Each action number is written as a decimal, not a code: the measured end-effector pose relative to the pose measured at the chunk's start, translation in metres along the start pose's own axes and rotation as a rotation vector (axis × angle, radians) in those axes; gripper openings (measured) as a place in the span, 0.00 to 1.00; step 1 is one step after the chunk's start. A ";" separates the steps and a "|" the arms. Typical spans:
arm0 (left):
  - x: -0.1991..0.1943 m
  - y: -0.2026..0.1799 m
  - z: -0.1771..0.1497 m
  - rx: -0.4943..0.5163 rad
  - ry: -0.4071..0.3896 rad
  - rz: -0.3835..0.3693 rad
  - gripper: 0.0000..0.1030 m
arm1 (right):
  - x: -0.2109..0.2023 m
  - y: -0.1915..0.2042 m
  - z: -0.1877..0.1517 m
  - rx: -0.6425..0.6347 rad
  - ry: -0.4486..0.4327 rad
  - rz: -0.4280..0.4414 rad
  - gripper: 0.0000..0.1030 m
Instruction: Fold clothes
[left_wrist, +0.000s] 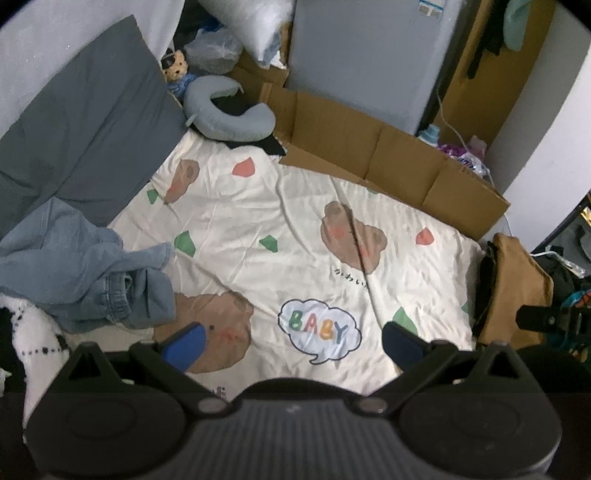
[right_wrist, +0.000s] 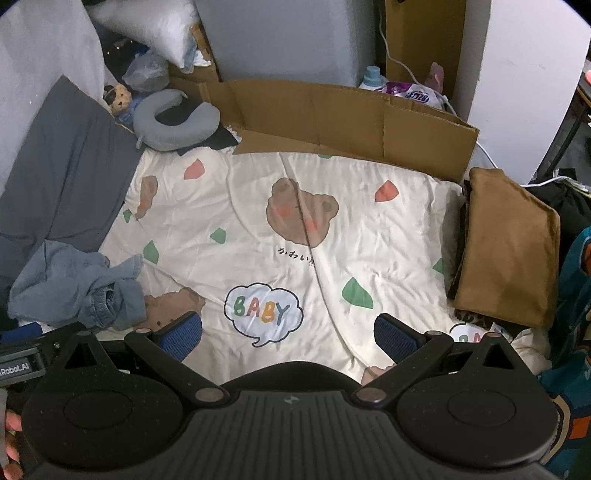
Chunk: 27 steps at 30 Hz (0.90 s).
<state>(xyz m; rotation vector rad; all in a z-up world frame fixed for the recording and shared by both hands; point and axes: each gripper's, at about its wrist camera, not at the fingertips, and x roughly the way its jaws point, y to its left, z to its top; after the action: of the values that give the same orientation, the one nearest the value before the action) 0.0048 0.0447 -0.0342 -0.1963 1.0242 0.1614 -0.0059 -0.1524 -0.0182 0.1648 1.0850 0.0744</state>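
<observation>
Both grippers hover above the bear-print quilt (left_wrist: 295, 229) with nothing between their fingers. The left gripper (left_wrist: 291, 341) has its jaws spread wide; the right gripper (right_wrist: 288, 332) stands equally wide.

Task items: a pair of light-blue jeans (left_wrist: 85, 273) lies in a crumpled heap at the quilt's left edge, just beside the grey pillow (left_wrist: 81, 122). At the right edge a brown garment (right_wrist: 509, 243) lies folded flat on top of darker folded items whose kind cannot be told. The quilt's middle is bare between the two. This fits either a folded stack with the jeans awaiting folding, or a stack laid there apart from the task.

Orientation: the jeans have no clear long axis; the legs are bunched over each other and an elasticated opening, cuff or waistband, faces the camera. The brown garment's long axis runs from near to far along the quilt's right edge.

Risks:
- A pinch into the heap may catch several layers at once and lift a tangle, not one edge.
- A deep pinch may also catch the quilt beneath.
- The white fleece item (left_wrist: 33, 332) touching the heap could be dragged along.
- A sweep across the quilt may knock the stack, which sits at the edge.
</observation>
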 end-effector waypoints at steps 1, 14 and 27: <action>0.001 -0.001 0.000 -0.002 0.000 0.003 1.00 | 0.002 0.002 -0.001 -0.008 0.002 -0.003 0.99; 0.011 -0.017 0.002 0.059 0.005 0.077 0.99 | 0.013 0.011 -0.002 -0.036 0.031 0.003 0.99; 0.016 -0.020 0.002 0.043 0.017 0.018 0.93 | 0.019 0.010 0.002 -0.052 0.041 -0.012 0.99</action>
<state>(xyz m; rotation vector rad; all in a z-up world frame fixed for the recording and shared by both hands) 0.0192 0.0263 -0.0452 -0.1498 1.0459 0.1543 0.0044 -0.1401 -0.0321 0.1105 1.1236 0.0953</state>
